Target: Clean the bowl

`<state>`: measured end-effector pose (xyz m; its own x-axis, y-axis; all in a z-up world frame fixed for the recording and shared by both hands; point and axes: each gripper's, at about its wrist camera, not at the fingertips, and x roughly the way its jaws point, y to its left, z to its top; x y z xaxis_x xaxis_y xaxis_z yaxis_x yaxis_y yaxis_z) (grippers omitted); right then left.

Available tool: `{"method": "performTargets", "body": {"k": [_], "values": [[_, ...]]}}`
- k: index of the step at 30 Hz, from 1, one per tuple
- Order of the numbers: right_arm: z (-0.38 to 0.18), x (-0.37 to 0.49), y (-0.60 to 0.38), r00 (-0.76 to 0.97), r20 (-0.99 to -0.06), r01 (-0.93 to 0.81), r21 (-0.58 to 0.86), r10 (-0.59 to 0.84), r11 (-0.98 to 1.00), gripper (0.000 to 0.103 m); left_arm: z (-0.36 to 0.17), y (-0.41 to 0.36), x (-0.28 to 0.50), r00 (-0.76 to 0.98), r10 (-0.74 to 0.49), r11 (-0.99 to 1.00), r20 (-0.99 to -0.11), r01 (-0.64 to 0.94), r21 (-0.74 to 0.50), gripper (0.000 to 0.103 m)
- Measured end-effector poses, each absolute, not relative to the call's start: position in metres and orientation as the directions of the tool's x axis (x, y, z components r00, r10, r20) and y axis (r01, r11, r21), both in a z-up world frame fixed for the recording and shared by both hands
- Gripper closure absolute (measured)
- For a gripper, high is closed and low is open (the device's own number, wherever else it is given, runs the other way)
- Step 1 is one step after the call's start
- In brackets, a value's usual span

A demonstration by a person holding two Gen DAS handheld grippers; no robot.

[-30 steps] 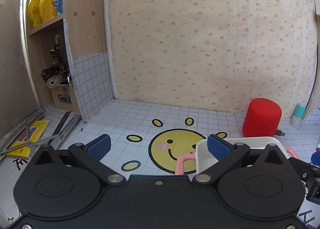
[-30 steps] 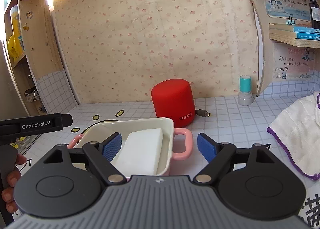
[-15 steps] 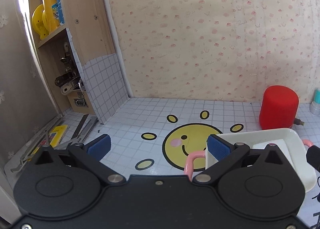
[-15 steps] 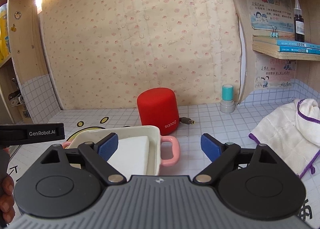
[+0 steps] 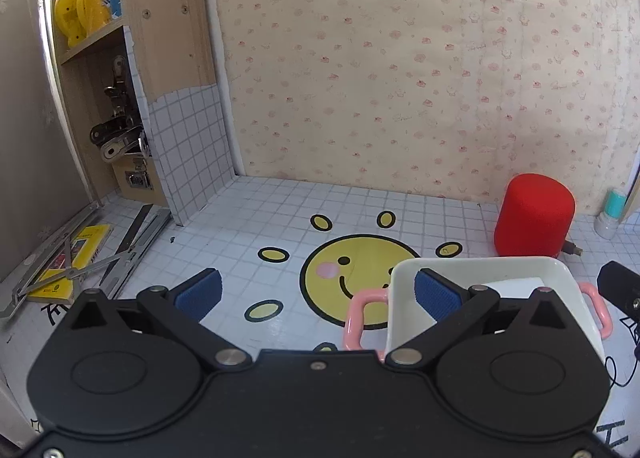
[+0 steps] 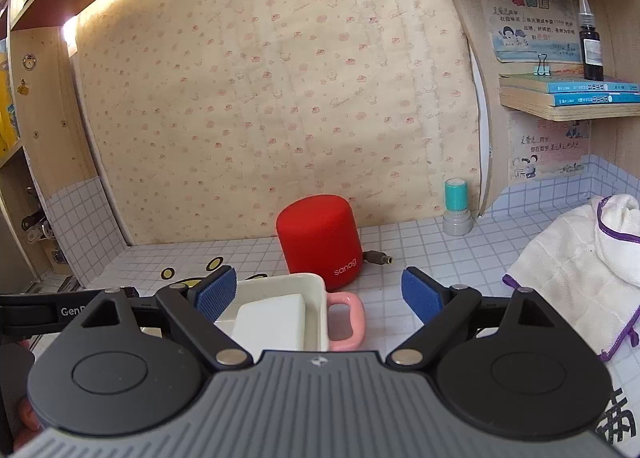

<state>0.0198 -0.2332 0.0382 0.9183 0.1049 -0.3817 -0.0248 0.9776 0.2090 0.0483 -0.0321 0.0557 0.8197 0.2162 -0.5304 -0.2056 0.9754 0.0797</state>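
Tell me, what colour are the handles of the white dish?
Pink handles; the left wrist view shows both.

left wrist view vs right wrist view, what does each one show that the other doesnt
Only the left wrist view shows the full smiley face sticker, the yellow booklet under metal rails, and the bowl's left pink handle.

Only the right wrist view shows the white cloth with purple trim, the books and dropper bottle on the right shelf.

Both show the white bowl holding a white block, the red speaker and the teal-capped stamp. Neither view's own gripper holds anything.
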Motion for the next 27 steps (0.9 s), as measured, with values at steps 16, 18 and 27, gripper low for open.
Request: {"method": "performTargets", "body": {"k": [16, 18, 27], "values": [[0.044, 0.016, -0.231, 0.905, -0.400, -0.082, 0.172, 0.146, 0.982, 0.013, 0.061, -0.064, 0.032, 0.868, 0.226, 0.964, -0.443, -0.132, 0.233, 0.000], [0.041, 0.016, -0.234, 0.901, -0.408, -0.076, 0.176, 0.143, 0.981, 0.013, 0.061, -0.063, 0.033, 0.865, 0.215, 0.967, -0.453, -0.125, 0.221, 0.000], [0.039, 0.014, -0.235, 0.899, -0.414, -0.073, 0.178, 0.143, 0.981, 0.013, 0.059, -0.063, 0.031, 0.865, 0.185, 0.976, -0.466, -0.106, 0.190, 0.000]]}}
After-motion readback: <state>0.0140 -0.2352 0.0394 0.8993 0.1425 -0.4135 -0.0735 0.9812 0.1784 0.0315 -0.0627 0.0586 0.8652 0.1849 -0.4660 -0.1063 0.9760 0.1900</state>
